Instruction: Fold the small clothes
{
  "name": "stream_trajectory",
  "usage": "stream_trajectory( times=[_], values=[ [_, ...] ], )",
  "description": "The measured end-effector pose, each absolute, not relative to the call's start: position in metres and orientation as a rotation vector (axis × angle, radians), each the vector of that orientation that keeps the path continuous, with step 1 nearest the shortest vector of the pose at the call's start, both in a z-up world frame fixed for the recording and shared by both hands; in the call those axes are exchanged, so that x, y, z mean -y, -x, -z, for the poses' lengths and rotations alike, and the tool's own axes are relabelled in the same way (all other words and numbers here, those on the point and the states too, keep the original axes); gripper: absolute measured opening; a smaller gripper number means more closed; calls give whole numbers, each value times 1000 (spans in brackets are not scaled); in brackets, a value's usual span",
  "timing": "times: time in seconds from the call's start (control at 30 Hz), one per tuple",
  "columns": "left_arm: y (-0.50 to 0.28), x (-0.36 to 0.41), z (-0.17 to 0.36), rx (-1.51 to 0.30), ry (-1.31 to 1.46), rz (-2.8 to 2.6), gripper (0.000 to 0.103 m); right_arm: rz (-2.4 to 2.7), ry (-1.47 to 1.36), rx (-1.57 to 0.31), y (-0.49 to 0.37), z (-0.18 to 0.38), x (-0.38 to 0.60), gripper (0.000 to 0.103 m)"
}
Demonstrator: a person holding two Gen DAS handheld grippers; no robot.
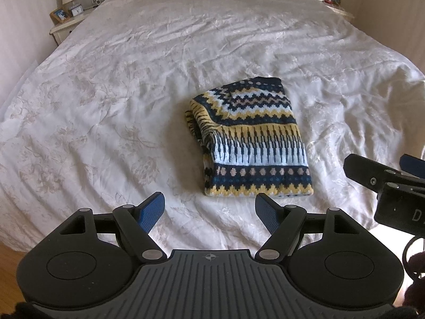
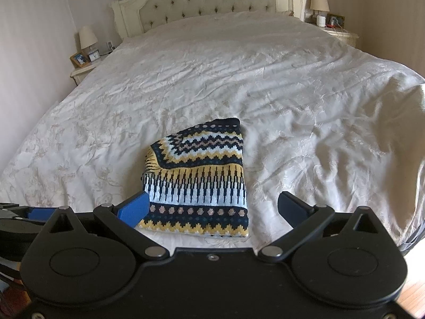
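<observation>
Both grippers, left gripper (image 1: 209,210) and right gripper (image 2: 213,208), hover jaws apart, empty; folded sweater (image 1: 252,138) likely finished, needing only removal.

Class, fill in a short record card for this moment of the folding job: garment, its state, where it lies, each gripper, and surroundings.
garment: patterned knit sweater, navy, yellow, pale blue
state: folded into a compact rectangle
surface: white bedspread, wrinkled
left gripper: open, empty, short of the sweater's near edge
right gripper: open, empty, sweater's near edge seen between its fingers
surroundings: tufted headboard, lamp on each bedside table
</observation>
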State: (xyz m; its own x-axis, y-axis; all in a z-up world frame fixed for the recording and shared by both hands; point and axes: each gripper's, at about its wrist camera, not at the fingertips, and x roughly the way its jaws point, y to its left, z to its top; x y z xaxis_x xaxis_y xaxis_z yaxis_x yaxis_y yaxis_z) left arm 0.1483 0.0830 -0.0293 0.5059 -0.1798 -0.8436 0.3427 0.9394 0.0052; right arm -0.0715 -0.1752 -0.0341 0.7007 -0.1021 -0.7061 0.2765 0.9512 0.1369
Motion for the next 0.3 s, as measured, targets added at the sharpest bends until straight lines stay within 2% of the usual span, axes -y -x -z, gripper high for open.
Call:
stream_trajectory(
  times=[0.3],
  values=[
    [-161, -71, 39, -1014, -212, 319, 75, 211, -272, -794, 55, 46, 183, 102]
  ],
)
